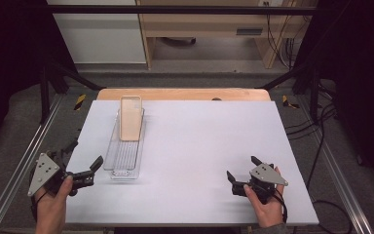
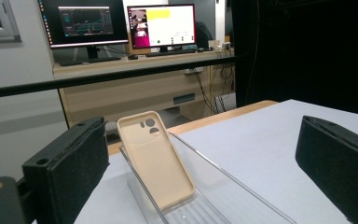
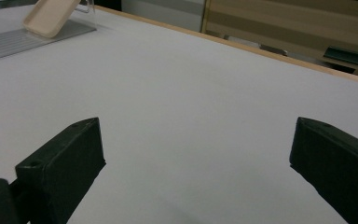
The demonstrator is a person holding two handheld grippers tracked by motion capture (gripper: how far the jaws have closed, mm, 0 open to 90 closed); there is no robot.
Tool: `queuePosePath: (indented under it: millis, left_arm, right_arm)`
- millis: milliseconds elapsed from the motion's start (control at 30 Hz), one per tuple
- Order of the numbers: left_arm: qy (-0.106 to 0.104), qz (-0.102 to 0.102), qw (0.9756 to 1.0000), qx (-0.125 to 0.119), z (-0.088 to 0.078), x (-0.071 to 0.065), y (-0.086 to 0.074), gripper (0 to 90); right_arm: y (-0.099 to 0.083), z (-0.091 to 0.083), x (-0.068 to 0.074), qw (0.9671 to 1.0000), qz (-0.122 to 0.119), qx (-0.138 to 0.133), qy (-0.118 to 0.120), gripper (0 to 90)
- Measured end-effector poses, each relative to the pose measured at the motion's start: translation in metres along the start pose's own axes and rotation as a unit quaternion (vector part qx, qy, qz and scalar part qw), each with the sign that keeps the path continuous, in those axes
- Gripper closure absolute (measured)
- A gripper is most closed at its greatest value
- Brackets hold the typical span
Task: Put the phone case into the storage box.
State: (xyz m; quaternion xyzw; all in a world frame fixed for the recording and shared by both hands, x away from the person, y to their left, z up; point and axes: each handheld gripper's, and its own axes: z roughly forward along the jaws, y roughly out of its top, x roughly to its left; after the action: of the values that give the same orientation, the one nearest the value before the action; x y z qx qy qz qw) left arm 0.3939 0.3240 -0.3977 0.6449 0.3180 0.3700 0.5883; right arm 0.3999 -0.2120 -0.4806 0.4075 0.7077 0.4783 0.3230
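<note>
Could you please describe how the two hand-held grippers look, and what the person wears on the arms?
Each gripper, the left gripper and the right gripper, is black with two blocky jaws faced with dark, rough pads. A grey three-cornered plate with small holes sits on top of each. A black cable trails from the right one. A grey-green sleeve edge shows at the right wrist.

We could not read any words, numbers or signs. The two screens [image 2: 121, 23] far off ahead of the left gripper [image 2: 200, 163] showed writing, but it was too small and blurry for us to read.
</note>
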Motion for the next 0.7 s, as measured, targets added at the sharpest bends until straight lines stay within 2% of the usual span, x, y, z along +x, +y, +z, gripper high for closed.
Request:
queuePosePath:
  millis: [233,400,433,533,700]
  left_arm:
    - [-0.006,-0.014,0.9999,0.003,0.0,-0.004,-0.01,2.4]
    - [-0.01,-0.014,0.9998,0.007,0.001,-0.007,-0.019,2.4]
    - [-0.022,-0.011,0.9997,0.002,0.003,-0.007,-0.021,2.4]
    - [-0.015,-0.017,0.9997,0.006,0.003,-0.008,-0.027,2.4]
    - [-0.02,-0.019,0.9996,0.011,0.003,-0.011,-0.033,2.4]
  right_arm:
    - [-0.001,-0.001,-0.003,1.0,0.001,-0.001,-0.003,2.7]
    - [-0.001,-0.001,-0.003,1.0,0.001,0.001,0.005,3.1]
    - [-0.001,-0.001,-0.003,1.0,0.001,0.001,0.004,3.2]
    - [-0.001,-0.001,-0.003,1.0,0.001,-0.003,-0.005,2.9]
    - [-0.001,-0.002,-0.004,1.0,0.002,-0.006,-0.007,3.1]
